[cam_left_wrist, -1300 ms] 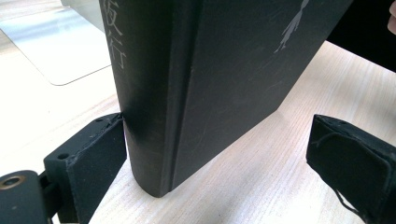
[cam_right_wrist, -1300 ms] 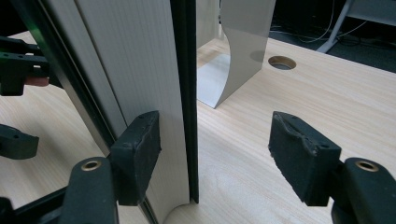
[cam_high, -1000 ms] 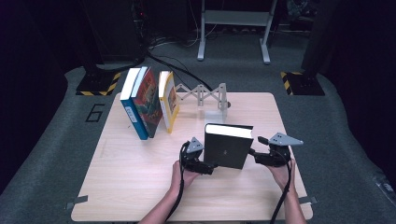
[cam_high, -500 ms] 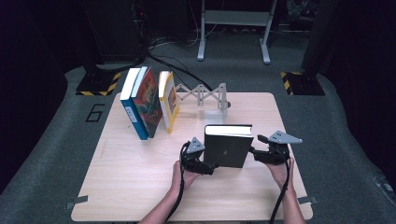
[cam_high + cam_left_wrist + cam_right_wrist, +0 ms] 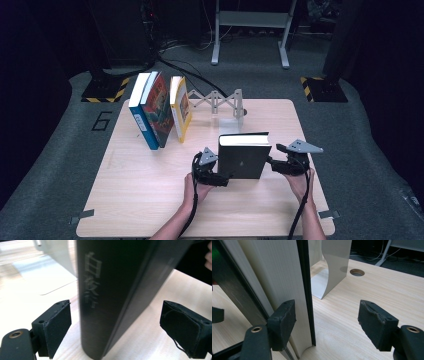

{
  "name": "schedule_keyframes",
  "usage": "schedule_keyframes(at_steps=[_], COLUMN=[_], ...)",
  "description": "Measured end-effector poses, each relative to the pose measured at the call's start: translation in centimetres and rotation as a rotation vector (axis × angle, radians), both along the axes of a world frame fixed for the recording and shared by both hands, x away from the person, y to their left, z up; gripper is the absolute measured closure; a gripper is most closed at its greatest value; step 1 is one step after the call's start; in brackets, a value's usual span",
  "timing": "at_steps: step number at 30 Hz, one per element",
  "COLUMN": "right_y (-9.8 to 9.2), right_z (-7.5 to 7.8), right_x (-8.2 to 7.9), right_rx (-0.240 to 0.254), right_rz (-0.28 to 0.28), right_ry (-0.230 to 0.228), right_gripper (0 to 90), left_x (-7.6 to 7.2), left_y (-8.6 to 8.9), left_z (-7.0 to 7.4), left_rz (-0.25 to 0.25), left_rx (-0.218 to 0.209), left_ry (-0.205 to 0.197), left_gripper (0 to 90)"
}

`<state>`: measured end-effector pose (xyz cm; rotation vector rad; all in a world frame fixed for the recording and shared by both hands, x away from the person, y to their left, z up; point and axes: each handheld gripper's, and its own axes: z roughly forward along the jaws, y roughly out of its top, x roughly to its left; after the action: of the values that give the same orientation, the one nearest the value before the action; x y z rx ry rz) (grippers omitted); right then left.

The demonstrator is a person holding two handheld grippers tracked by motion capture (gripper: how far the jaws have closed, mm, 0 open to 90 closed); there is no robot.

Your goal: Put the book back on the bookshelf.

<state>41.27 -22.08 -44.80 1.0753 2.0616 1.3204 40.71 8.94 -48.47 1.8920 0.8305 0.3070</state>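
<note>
The black book [image 5: 243, 161] stands upright on its lower edge on the table [image 5: 140, 200], in front of the bookend [image 5: 239, 102] and apart from it, toward the person. Three other books [image 5: 159, 110] lean in a row to the left of the bookend, at the far end of its scissor arm. Judging from that row, the work is to shelve the black book with the others. So far it only stands upright; moving it across and setting it against the row is all still to do.

The left gripper [image 5: 222, 179] sits at the book's spine side, in front of the bookend and to its left. In the left gripper view its jaws are spread wide. The spine [image 5: 117, 290] stands between them, with a slim gap at one pad and a broad one at the other, so nothing is pinched.

The right gripper [image 5: 272, 162] is at the page side, in front of the bookend and to its right. In the right gripper view its jaws are also spread. One pad lies over the page edge [image 5: 269, 277], though I cannot tell whether it touches. The other pad hangs over bare table, well clear. No clamp there either, so the book appears to balance on its own, flanked rather than held.

Against the earlier high views nothing tells apart: the black book, both hands and the row keep the same places relative to the bookend.
</note>
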Motion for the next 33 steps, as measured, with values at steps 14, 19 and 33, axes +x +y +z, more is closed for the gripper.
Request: schedule_keyframes(at_steps=[14,19,33], right_y=[0.5,0.5,0.4], right_z=[0.0,0.0,-0.2], right_x=[-0.2,0.0,0.7], right_rx=[0.008,0.012,0.030], right_rz=[-0.035,-0.037,-0.030], right_ry=[0.001,0.003,0.003], right_gripper=[29.8,29.7,30.3], left_x=[-0.6,-0.9,-1.9], left_y=[-1.2,-1.3,-1.5], left_z=[-0.2,-0.4,-0.8], left_rz=[0.054,0.077,0.133], left_rx=[0.009,0.001,-0.019], left_ry=[-0.005,-0.011,-0.024], left_gripper=[15.1,15.7,15.5])
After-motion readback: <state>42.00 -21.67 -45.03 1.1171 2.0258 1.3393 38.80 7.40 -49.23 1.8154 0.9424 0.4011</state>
